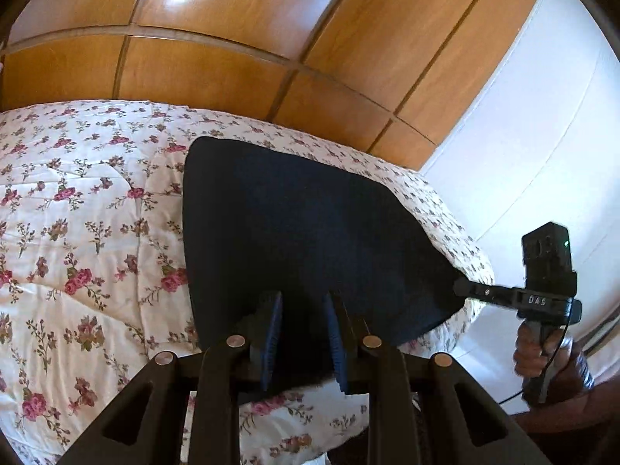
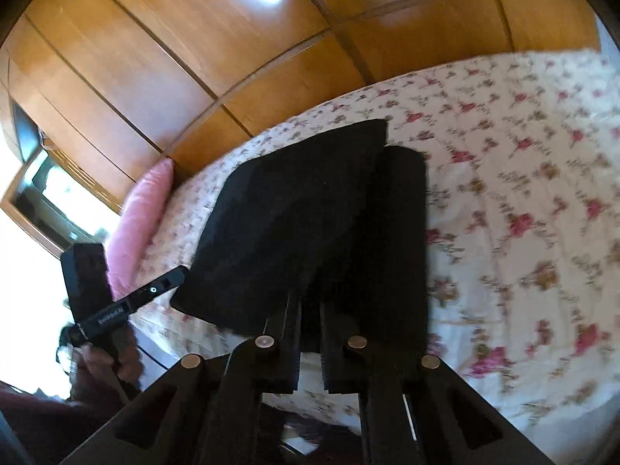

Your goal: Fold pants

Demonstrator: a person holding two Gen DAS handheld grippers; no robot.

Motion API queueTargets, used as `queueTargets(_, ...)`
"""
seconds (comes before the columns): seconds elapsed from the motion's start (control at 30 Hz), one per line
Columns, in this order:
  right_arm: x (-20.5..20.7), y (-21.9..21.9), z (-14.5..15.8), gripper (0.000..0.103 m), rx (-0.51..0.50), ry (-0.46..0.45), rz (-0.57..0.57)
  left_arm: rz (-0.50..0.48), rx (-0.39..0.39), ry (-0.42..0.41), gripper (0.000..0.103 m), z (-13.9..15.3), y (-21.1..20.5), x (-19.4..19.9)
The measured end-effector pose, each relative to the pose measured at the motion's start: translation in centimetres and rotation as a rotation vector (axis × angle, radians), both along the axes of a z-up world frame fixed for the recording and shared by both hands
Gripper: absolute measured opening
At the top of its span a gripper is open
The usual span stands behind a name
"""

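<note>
Dark navy pants lie folded on a floral bedspread. In the right wrist view the pants show a folded upper layer lying over a lower layer. My left gripper sits at the pants' near edge, its blue-padded jaws standing apart with dark cloth between and under them. My right gripper is at the pants' near edge with a narrow gap between its jaws. From the left wrist view the right gripper touches the pants' right corner. From the right wrist view the left gripper is at the left corner.
A wooden wardrobe stands behind the bed. A pink pillow lies at the bed's left end, near a window. A white wall is to the right. The bed's near edge is just below both grippers.
</note>
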State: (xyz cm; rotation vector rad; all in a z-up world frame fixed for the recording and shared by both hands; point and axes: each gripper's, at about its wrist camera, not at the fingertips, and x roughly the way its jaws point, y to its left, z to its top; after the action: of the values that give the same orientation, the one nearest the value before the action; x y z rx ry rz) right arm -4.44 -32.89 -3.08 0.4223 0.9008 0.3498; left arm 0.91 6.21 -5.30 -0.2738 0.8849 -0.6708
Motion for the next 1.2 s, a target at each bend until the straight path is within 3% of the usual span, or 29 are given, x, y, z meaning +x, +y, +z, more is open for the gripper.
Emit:
queueTargets(0.07, 0.3, 0.0, -1.8, 0.007, -0.071, 0.054, -0.001, -0.012, 0.043, 0.017, 0.022, -0.9, -0.6, -0.1)
queueTargets(0.13, 0.6, -0.2, -3.9, 0.007, -0.062, 0.095, -0.016, -0.012, 0.053, 0.019, 0.023, -1.3, -1.1, -0.2)
queueTargets(0.2, 0.7, -0.5, -4.1, 0.007, -0.038, 0.086, -0.028, -0.006, 0.078, 0.005, 0.023, -1.0, -1.3, -0.2)
queueTargets(0.3, 0.7, -0.5, -3.4, 0.008, -0.066, 0.090, 0.002, 0.000, -0.015, 0.026, 0.025, -0.2, 0.0, 0.2)
queueTargets(0.37, 0.7, -0.7, -2.5, 0.015, -0.060, 0.091, 0.010, 0.046, -0.076, 0.041, 0.031, 0.3, 1.7, 1.2)
queueTargets(0.43, 0.7, -0.9, -1.1, 0.024, -0.090, 0.063, -0.006, 0.128, -0.105, 0.068, 0.043, 0.3, 3.3, 2.8)
queueTargets(0.53, 1.2, -0.7, 1.2, 0.028, -0.097, 0.003, -0.039, 0.203, -0.124, 0.096, 0.052, 0.1, 4.8, 5.5)
queueTargets(0.6, 2.1, -0.3, 2.1, 0.038, -0.085, -0.034, -0.051, 0.208, -0.133, 0.125, 0.056, -0.3, 5.0, 7.4)
queueTargets(0.8, 7.5, 2.4, 2.6, 0.039, -0.028, -0.072, -0.052, 0.201, -0.222, 0.264, 0.064, -2.9, 4.7, 13.2)
queueTargets(0.97, 11.3, 4.1, 1.6, 0.039, -0.029, -0.066, -0.067, 0.197, -0.257, 0.399, 0.063, -5.9, 4.2, 16.4)
queueTargets(1.03, 12.4, 4.3, 1.2, 0.039, -0.042, -0.057, -0.082, 0.175, -0.285, 0.413, 0.061, -6.2, 3.8, 16.9)
queueTargets(1.1, 13.1, 4.3, 0.9, 0.039, -0.068, -0.053, -0.100, 0.165, -0.269, 0.355, 0.046, -5.5, 3.4, 16.8)
queueTargets(1.2, 13.6, 4.3, -0.1, 0.035, -0.143, -0.035, -0.132, 0.157, -0.160, 0.230, 0.036, -3.8, 2.2, 15.5)
